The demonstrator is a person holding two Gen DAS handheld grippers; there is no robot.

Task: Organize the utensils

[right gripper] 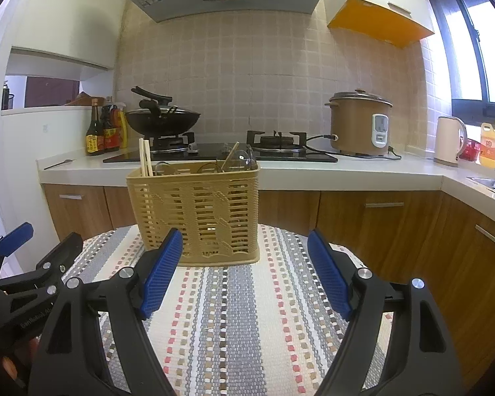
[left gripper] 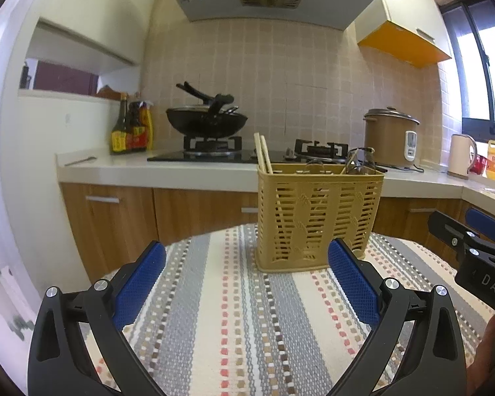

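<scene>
a: how does the left gripper (left gripper: 246, 283) stand?
b: jaws spread wide, blue pads (left gripper: 138, 285) facing inward, nothing between them.
a: and the right gripper (right gripper: 246, 272)?
b: likewise spread and empty, level with its neighbour, both pointing slightly downward.

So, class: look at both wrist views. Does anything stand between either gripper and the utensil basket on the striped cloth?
Nothing visible does. Only bare striped cloth lies between the open right gripper and the utensil basket. The open left gripper likewise faces the basket across bare cloth, with neither gripper touching it.
</scene>
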